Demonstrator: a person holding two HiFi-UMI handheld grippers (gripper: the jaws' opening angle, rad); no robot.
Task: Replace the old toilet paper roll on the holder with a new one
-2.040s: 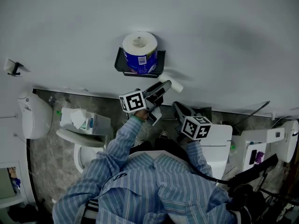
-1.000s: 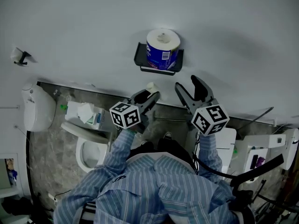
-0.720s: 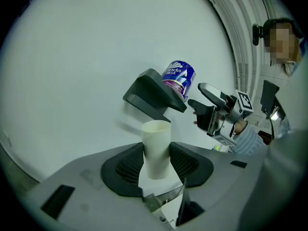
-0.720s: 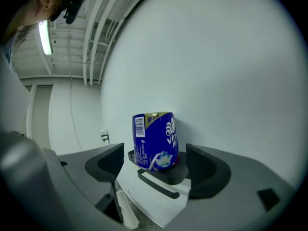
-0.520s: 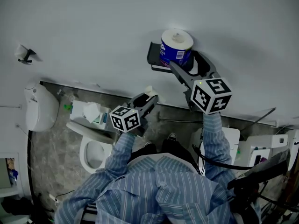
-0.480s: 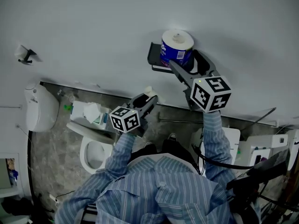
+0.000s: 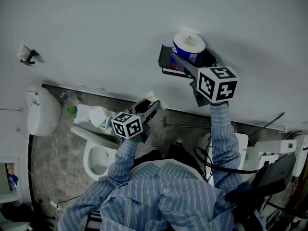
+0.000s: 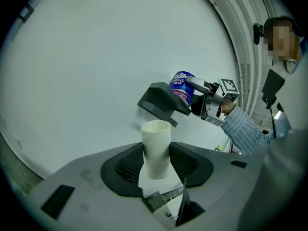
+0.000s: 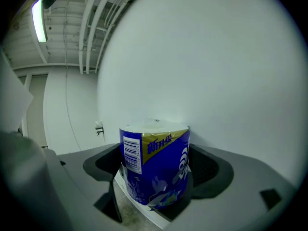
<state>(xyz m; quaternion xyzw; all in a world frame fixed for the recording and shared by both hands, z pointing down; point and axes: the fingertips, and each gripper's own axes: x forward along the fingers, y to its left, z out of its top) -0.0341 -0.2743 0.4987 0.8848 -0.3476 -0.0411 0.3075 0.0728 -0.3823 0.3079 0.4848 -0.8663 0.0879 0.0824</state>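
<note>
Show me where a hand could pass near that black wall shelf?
Left of the shelf, bare wall runs to the small hook. The shelf itself is crowded: the wrapped roll occupies it, straddled by the right gripper, jaws opening.

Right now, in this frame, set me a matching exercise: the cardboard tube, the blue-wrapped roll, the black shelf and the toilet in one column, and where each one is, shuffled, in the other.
Things
1. cardboard tube
2. blue-wrapped roll
3. black shelf
4. toilet

Places
A. fixed to the wall
B. on the floor, low on the left of the head view
C. standing upright on the black shelf
D. clamped in the left gripper

Pairs: 1-D, 2-C, 3-A, 4-B.
</note>
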